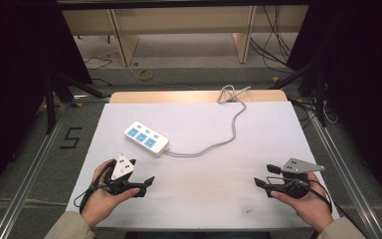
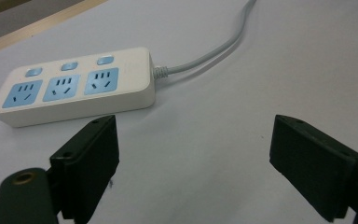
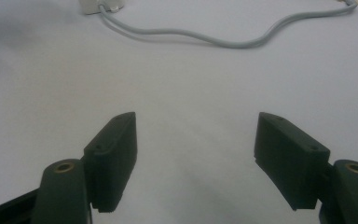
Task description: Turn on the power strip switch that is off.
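A white power strip point(image 1: 146, 138) with three blue sockets lies left of centre on the white table top; the left gripper view shows the strip point(image 2: 74, 88) close ahead with its blue switches. Its grey cord point(image 1: 227, 134) curls right and back to the far edge, and crosses the top of the right gripper view as a cord point(image 3: 223, 39). My left gripper point(image 1: 148, 184) rests near the front left, open and empty, just short of the strip. My right gripper point(image 1: 261, 186) sits at the front right, open, with bare table between its jaws.
The white board point(image 1: 199, 164) covers a wooden table whose far edge point(image 1: 179, 96) shows behind it. Metal rails point(image 1: 35, 164) run along both sides. Beyond the table are a floor with cables point(image 1: 273, 45) and wooden furniture legs point(image 1: 122, 42).
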The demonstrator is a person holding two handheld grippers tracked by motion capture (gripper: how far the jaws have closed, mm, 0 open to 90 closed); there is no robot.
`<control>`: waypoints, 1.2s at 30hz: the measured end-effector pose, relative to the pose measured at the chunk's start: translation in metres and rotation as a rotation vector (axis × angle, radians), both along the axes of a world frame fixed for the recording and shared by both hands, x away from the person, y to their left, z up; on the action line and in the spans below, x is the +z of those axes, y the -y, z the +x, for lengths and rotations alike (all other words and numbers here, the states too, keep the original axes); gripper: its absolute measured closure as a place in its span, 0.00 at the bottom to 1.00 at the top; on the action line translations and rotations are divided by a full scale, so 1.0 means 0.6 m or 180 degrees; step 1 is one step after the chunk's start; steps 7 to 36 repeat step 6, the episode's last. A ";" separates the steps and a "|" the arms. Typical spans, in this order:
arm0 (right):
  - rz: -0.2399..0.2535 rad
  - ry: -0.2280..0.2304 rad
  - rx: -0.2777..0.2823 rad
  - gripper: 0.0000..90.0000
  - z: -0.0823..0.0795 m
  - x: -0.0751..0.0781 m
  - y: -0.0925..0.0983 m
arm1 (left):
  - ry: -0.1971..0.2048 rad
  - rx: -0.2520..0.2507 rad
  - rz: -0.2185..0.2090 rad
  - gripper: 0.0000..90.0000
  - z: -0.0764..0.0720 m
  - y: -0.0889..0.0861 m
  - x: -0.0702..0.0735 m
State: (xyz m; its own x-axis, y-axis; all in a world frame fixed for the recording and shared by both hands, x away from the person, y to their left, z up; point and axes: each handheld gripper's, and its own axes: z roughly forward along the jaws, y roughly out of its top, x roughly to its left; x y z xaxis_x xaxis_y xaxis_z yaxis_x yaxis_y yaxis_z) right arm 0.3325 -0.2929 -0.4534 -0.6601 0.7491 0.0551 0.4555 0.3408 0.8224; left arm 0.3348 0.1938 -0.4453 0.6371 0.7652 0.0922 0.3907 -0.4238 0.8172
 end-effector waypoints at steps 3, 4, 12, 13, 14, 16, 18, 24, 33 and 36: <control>-0.0005 -0.0007 0.0005 0.34 0.001 -0.001 0.000 | -0.0026 -0.0027 0.0024 0.17 0.001 0.005 -0.003; -0.0006 -0.0005 0.0006 0.34 0.001 -0.001 0.000 | -0.0030 -0.0042 0.0039 0.17 0.001 0.007 -0.003; 0.0001 -0.0005 0.0002 0.34 0.000 0.000 0.001 | -0.0025 -0.0057 0.0063 0.17 0.001 0.011 -0.004; 0.0001 -0.0005 0.0002 0.34 0.000 0.000 0.001 | -0.0025 -0.0057 0.0063 0.17 0.001 0.011 -0.004; 0.0001 -0.0005 0.0002 0.34 0.000 0.000 0.001 | -0.0025 -0.0057 0.0063 0.17 0.001 0.011 -0.004; 0.0001 -0.0005 0.0002 0.34 0.000 0.000 0.001 | -0.0025 -0.0057 0.0063 0.17 0.001 0.011 -0.004; 0.0001 -0.0005 0.0002 0.34 0.000 0.000 0.001 | -0.0025 -0.0057 0.0063 0.17 0.001 0.011 -0.004; 0.0001 -0.0005 0.0002 0.34 0.000 0.000 0.001 | -0.0025 -0.0057 0.0063 0.17 0.001 0.011 -0.004; 0.0001 -0.0005 0.0002 0.34 0.000 0.000 0.001 | -0.0025 -0.0057 0.0063 0.17 0.001 0.011 -0.004; 0.0001 -0.0005 0.0002 0.34 0.000 0.000 0.001 | -0.0025 -0.0057 0.0063 0.17 0.001 0.011 -0.004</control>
